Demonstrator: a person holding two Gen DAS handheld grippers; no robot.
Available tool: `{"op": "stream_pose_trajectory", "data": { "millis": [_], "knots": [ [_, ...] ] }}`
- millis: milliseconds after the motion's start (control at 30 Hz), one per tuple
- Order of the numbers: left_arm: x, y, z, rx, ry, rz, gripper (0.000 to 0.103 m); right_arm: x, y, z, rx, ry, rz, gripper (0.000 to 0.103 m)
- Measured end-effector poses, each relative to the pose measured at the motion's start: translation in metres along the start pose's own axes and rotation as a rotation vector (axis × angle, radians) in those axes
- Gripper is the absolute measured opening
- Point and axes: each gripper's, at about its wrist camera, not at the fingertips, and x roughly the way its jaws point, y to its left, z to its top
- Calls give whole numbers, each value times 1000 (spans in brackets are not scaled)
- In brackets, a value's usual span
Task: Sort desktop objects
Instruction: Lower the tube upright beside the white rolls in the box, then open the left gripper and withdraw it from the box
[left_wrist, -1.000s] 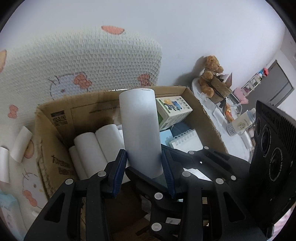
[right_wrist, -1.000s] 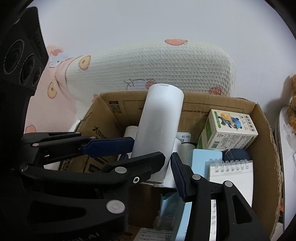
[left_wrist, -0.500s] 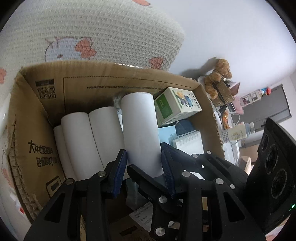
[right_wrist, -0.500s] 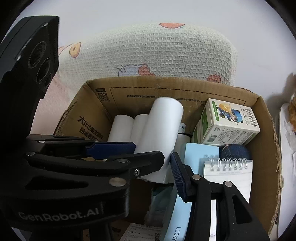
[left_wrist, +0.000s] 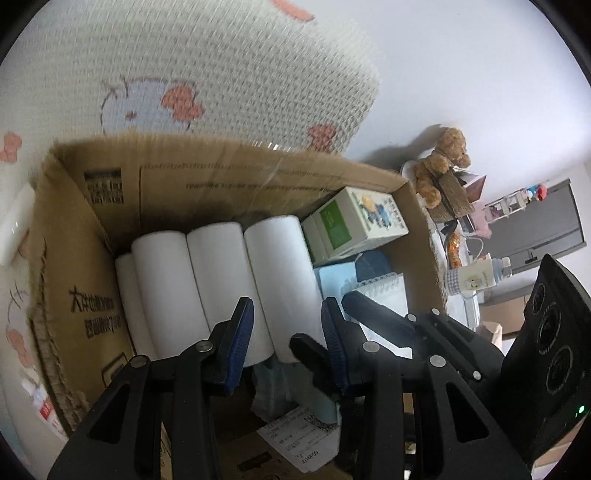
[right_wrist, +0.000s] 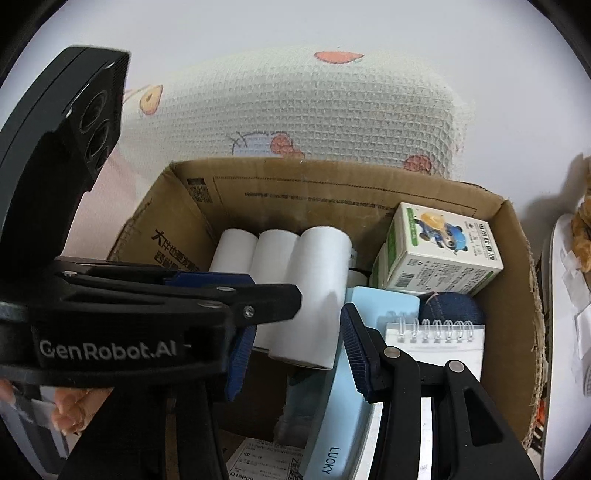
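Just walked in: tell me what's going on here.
A person is sorting things into a cardboard box with two handheld grippers. The left gripper grips a white roll lying beside other rolls in the box. The right gripper's jaws have just been closing around that roll's near end; contact is unclear.

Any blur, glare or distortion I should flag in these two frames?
Left wrist view: motion smear on the waffle pillow and cardboard box rim, glare streak on its tape; strong fisheye bending. Right wrist view: sharper, box print readable, dark vignette corners, bottom-left hand blurred.
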Motion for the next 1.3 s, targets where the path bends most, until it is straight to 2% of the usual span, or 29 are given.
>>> {"op": "stream_pose_trajectory", "data": {
  "millis": [67,133,233,367,500,567,700,800,933,1133,1300],
  "knots": [
    [-4,-6,1,33,-22,31,34,-2,0,1,7,6,2,20],
    [-3,-11,2,66,-25,61,21,-2,-1,4,24,15,-14,17],
    [3,-12,3,76,-12,88,13,-1,0,8,27,11,-28,17],
    [10,-3,6,35,20,45,12,0,-5,15,39,14,-26,17],
    [11,2,8,17,12,33,12,5,-6,15,23,38,-28,17],
    [13,4,8,17,17,24,12,8,-4,14,14,61,-45,17],
    [20,5,9,13,55,-4,12,14,-7,11,51,111,-19,17],
    [26,6,9,8,64,11,12,23,-5,12,13,140,-85,17],
    [31,7,7,4,71,24,12,24,-8,13,2,124,-94,17],
    [32,-8,8,81,25,84,12,25,-5,14,-47,104,-117,17],
    [26,-1,9,31,8,30,12,22,-1,13,-76,72,-139,17]
  ]
}}
